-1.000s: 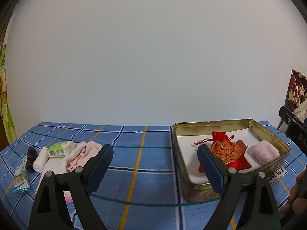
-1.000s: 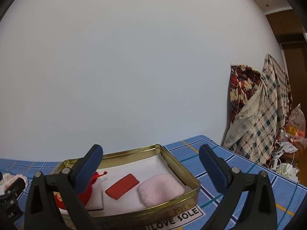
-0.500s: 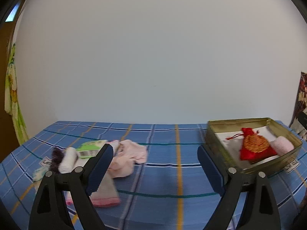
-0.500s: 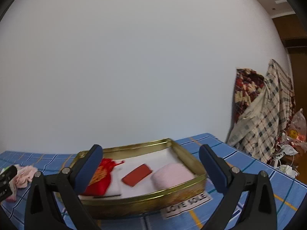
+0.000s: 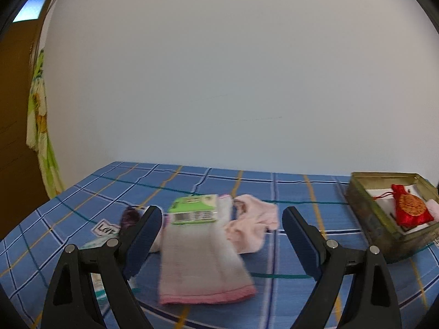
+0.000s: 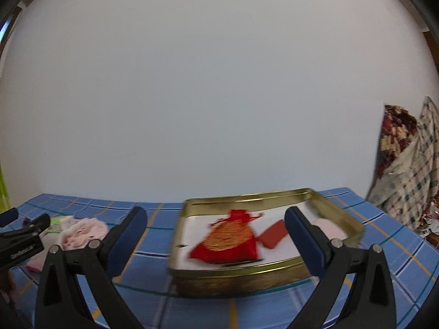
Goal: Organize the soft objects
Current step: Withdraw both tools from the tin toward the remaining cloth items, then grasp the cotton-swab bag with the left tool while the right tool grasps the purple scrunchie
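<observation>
A: Looking along the left gripper (image 5: 219, 233), a pale folded cloth with a pink hem (image 5: 203, 263) is seen flat on the blue checked table cover (image 5: 301, 192), near the camera and between the two wide-spread fingers. Nothing is held.

B: And the right gripper (image 6: 216, 233)?

A: It is spread just as wide and nothing is held there either. It is aimed at the gold tin (image 6: 337, 219) on the right of the table, where a red pouch (image 6: 227, 241), a small red packet (image 6: 273, 237) and a pink roll (image 6: 329, 227) are already laid on a white liner.

B: How is the cloth expected to handle?

A: It is judged light, limp and not at all fragile. If it is pinched at one corner, it will probably unfold and trail. A hold across the thick folded middle, or over the hem edge, is thought safer.

B: What lies around it?

A: A green card label (image 5: 193, 209) rests on its far end, so the label may be dragged along. A crumpled pink cloth (image 5: 252, 224) lies just to the right, touching or nearly so; which one cannot be told. A dark purple item (image 5: 130, 216) sits to the left, partly hidden behind a finger.
</observation>
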### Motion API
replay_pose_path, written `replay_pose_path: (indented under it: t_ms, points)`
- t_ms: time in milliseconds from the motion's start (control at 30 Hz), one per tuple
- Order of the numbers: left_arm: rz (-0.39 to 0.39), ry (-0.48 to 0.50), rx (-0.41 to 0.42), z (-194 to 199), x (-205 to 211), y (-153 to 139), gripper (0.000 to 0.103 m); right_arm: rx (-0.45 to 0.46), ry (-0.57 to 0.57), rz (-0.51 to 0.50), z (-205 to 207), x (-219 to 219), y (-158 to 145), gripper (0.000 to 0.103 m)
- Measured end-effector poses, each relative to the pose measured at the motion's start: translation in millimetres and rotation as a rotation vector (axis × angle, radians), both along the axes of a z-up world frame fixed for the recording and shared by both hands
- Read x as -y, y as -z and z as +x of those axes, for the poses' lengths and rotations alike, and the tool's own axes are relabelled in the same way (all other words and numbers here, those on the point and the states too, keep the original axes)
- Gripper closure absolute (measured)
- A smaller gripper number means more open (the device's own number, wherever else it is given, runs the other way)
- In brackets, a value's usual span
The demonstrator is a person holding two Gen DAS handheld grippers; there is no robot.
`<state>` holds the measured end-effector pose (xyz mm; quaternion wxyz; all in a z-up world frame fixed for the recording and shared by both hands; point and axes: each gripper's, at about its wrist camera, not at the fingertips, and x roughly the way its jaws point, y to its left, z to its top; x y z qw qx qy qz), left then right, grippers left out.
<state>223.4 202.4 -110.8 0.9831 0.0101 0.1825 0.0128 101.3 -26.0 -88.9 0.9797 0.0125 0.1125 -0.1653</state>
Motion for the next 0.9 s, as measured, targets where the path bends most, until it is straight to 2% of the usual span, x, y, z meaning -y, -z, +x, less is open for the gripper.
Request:
replay_pose_path:
  t_ms: [133, 333, 500, 667, 800, 900]
  points:
    - [-0.02, -0.045, -0.033, 7, -20, 2, 0.012, -0.022, -0.062, 0.009, 9, -21, 4, 0.001]
    - [-0.017, -0.259, -0.115, 16, -53, 10, 0.012, -0.043, -0.144, 0.014, 21, -54, 9, 0.001]
    - [-0.161, -0.413, -0.247, 29, -98, 25, 0.012, -0.053, -0.206, 0.02, 29, -73, 11, 0.001]
    - [-0.241, -0.463, -0.374, 39, -123, 46, 0.012, -0.071, -0.252, 0.041, 35, -85, 14, 0.001]
    - [-0.284, -0.452, -0.47, 49, -136, 64, 0.012, -0.082, -0.287, 0.063, 37, -85, 15, 0.001]
    - [-0.251, -0.419, -0.482, 49, -137, 63, 0.012, -0.083, -0.293, 0.065, 35, -83, 16, 0.001]
